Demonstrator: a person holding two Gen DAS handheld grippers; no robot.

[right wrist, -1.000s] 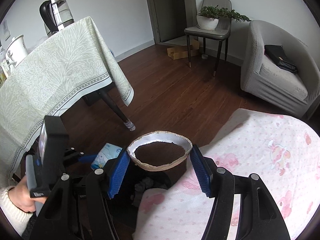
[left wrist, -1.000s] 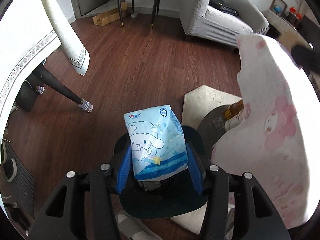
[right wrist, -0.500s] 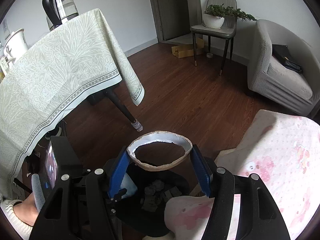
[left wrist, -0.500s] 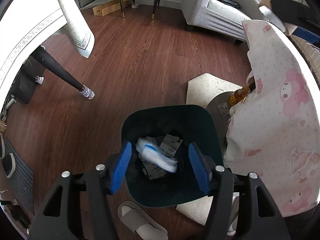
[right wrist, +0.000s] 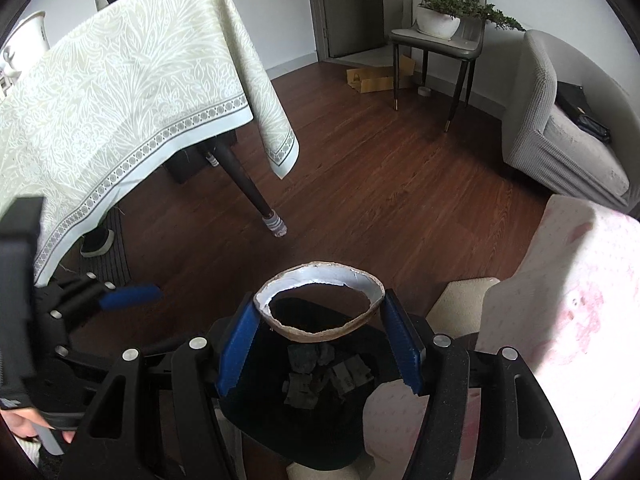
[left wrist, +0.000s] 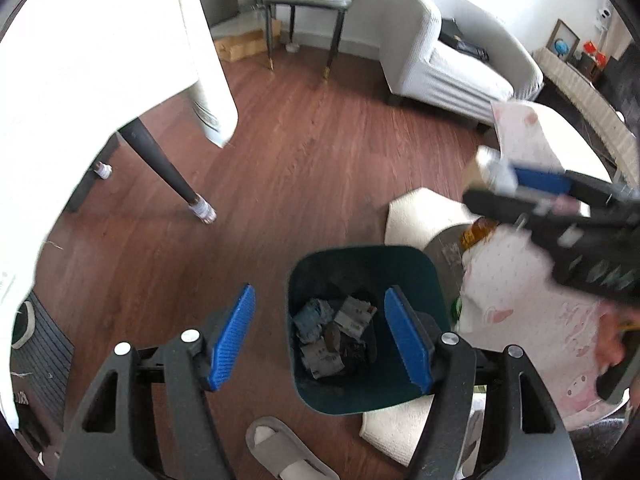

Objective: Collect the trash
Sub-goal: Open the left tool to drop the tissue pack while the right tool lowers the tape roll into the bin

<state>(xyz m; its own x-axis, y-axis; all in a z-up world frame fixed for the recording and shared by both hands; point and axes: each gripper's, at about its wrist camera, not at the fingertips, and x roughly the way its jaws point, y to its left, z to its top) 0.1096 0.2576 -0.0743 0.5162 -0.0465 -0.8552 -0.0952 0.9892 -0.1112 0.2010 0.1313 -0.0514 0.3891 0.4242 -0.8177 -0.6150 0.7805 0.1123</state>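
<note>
A dark teal trash bin (left wrist: 362, 258) stands on the wood floor with crumpled wrappers and packets (left wrist: 334, 330) inside. My left gripper (left wrist: 320, 334) is open and empty, above the bin's left rim. My right gripper (right wrist: 320, 334) is shut on a brown ring-shaped scrap with a white inner rim (right wrist: 320, 302), held directly over the bin (right wrist: 296, 432). The right gripper also shows blurred at the right of the left wrist view (left wrist: 560, 208). The left gripper shows at the left of the right wrist view (right wrist: 120, 296).
A table with a pale patterned cloth (right wrist: 120, 92) and dark legs (right wrist: 248, 184) stands to the left. A pink printed cloth (right wrist: 568, 320) hangs at the right. A grey slipper (left wrist: 280, 448), a cream mat (left wrist: 420, 216), a chair (right wrist: 436, 36) and an armchair (right wrist: 560, 120) are around.
My left gripper opened and the blue cartoon tissue pack dropped into the bin. The left gripper then shifted left. My right gripper moved over the bin with the ring scrap.
</note>
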